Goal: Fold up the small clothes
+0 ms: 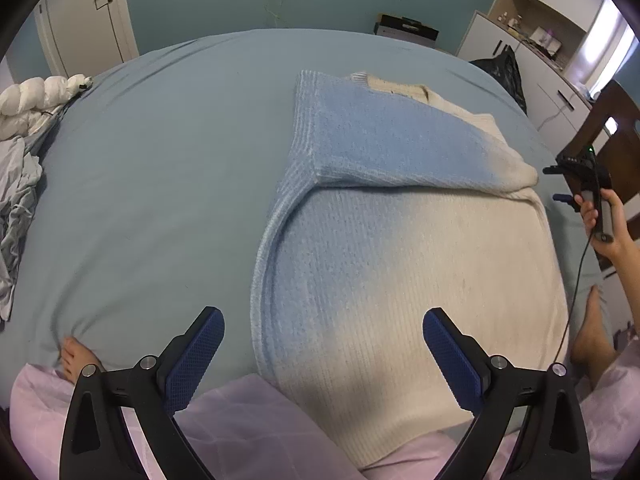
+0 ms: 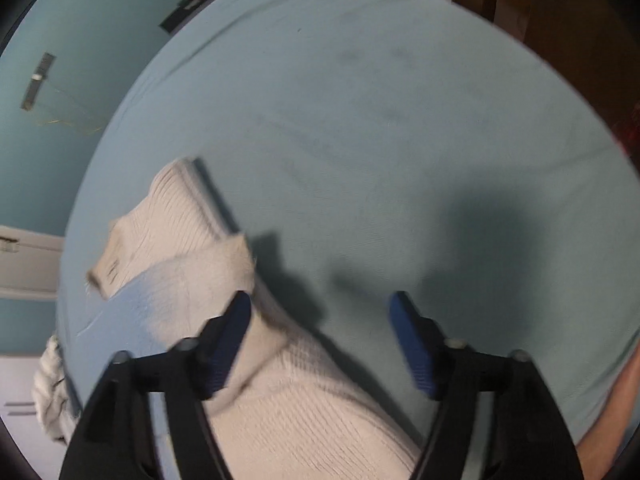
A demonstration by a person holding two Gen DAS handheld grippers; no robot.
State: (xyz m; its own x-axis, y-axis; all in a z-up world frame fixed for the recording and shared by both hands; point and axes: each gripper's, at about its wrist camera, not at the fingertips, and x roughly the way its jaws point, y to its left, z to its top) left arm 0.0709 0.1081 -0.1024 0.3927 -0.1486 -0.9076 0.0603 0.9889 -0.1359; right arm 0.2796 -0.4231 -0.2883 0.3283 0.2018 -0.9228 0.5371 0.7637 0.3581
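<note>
A knitted sweater (image 1: 400,264), blue fading to cream, lies flat on the pale blue bed sheet (image 1: 152,184), with one sleeve (image 1: 384,144) folded across its chest. My left gripper (image 1: 324,332) hovers open over the sweater's near hem, nothing between its fingers. In the left wrist view my right gripper (image 1: 556,184) shows in a hand at the sweater's right edge, its fingers apart. Seen from the right wrist, the right gripper (image 2: 320,312) is open above the sweater's cream part (image 2: 280,400); its left finger (image 2: 230,340) overlaps the cloth without gripping it.
Crumpled grey cloth (image 1: 18,208) and a white padded item (image 1: 36,96) lie at the bed's left edge. White cabinets (image 1: 552,60) and a dark wooden chair (image 1: 612,136) stand to the right. Bare feet (image 1: 592,332) and pink trouser legs (image 1: 248,432) rest on the near edge.
</note>
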